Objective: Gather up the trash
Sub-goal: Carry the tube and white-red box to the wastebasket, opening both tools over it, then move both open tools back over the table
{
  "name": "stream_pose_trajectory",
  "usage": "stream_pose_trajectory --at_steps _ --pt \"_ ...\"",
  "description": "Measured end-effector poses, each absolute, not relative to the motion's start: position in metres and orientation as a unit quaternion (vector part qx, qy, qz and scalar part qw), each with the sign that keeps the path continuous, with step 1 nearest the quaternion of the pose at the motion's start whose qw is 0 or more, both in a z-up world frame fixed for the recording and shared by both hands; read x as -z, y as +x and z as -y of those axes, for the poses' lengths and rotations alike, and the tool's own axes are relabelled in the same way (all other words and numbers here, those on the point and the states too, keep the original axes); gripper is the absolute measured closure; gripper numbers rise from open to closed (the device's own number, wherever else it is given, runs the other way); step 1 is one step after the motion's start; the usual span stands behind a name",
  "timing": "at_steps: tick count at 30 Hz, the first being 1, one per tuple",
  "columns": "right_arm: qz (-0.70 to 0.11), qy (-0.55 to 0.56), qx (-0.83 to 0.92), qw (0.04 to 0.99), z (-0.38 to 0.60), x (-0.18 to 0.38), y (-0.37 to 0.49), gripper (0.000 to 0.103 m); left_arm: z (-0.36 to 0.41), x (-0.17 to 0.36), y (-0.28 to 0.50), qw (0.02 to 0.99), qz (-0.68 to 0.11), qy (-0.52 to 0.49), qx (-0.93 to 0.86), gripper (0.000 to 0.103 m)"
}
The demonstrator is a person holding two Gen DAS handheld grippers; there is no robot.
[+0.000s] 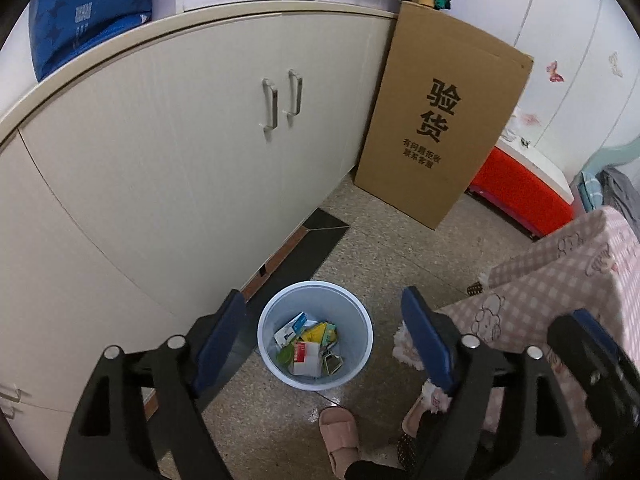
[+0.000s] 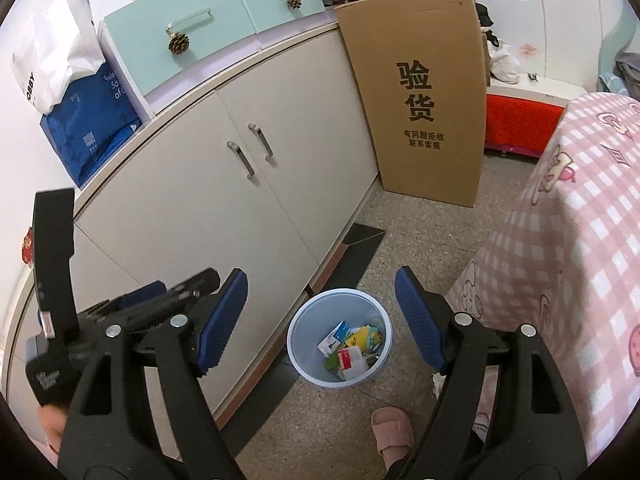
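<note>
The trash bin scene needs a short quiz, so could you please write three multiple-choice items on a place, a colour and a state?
1. Where does the trash bin stand?
A. on the floor beside the cabinet
B. on top of the cabinet
C. inside the cardboard box

2. What colour is the slipper near the bin?
A. green
B. pink
C. black

3. How does the left gripper stand?
A. shut on a wrapper
B. shut with nothing in it
C. open with nothing between its pads

Answers:
1 A, the bin sits on the speckled floor next to the cabinet doors.
2 B, the slipper below the bin is pale pink.
3 C, the blue pads stand wide apart above the bin, which holds packets and wrappers.
</note>
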State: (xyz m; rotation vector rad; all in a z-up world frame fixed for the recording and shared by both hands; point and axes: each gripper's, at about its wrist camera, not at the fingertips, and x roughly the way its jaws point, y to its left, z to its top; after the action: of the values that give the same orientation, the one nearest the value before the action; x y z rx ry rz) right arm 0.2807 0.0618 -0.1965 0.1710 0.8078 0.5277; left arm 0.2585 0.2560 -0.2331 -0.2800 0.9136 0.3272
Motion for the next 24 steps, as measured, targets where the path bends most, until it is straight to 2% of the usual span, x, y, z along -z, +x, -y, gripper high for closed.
stream_pose_trajectory --at_steps 12,24 --pt "-0.359 0.113 -0.244 0.894 -0.014 0.162 0.254 0.026 -0.208 0.195 0.229 0.893 -0.415 -0.128 -0.116 0.021" --pt "-0.311 0.157 -0.160 0.924 0.114 0.132 0.228 0.023 -0.088 0.145 0.231 0.916 -0.392 -0.081 -0.015 0.018"
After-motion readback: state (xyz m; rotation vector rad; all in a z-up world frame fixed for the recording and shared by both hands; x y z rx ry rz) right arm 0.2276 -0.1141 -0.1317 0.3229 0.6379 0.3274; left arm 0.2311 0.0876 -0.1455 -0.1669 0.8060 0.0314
